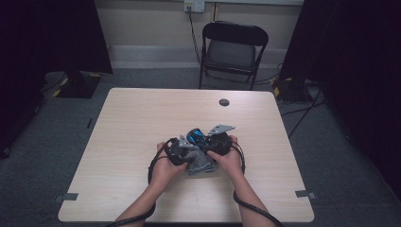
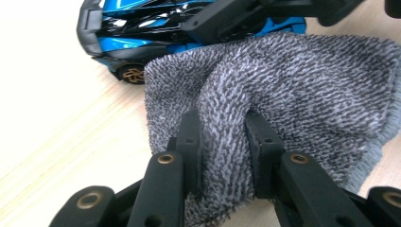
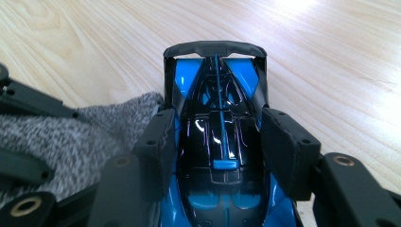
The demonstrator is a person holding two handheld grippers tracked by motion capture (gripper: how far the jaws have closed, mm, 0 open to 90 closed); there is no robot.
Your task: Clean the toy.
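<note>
A blue and black toy car (image 1: 197, 137) (image 2: 142, 28) (image 3: 220, 142) sits on the light wooden table (image 1: 142, 123). My right gripper (image 1: 215, 142) (image 3: 215, 142) is shut on the car, one pad against each flank. A grey knitted cloth (image 1: 201, 163) (image 2: 293, 90) (image 3: 61, 142) lies beside the car and touches it. My left gripper (image 1: 182, 150) (image 2: 222, 146) is shut on a raised fold of that cloth. In the left gripper view the right gripper's black jaws reach over the car's far side.
A black folding chair (image 1: 232, 47) stands behind the table's far edge. A round dark cable hole (image 1: 224, 102) is set near that edge. Black stands and cables lie on the grey floor at both sides. Bare tabletop surrounds the hands.
</note>
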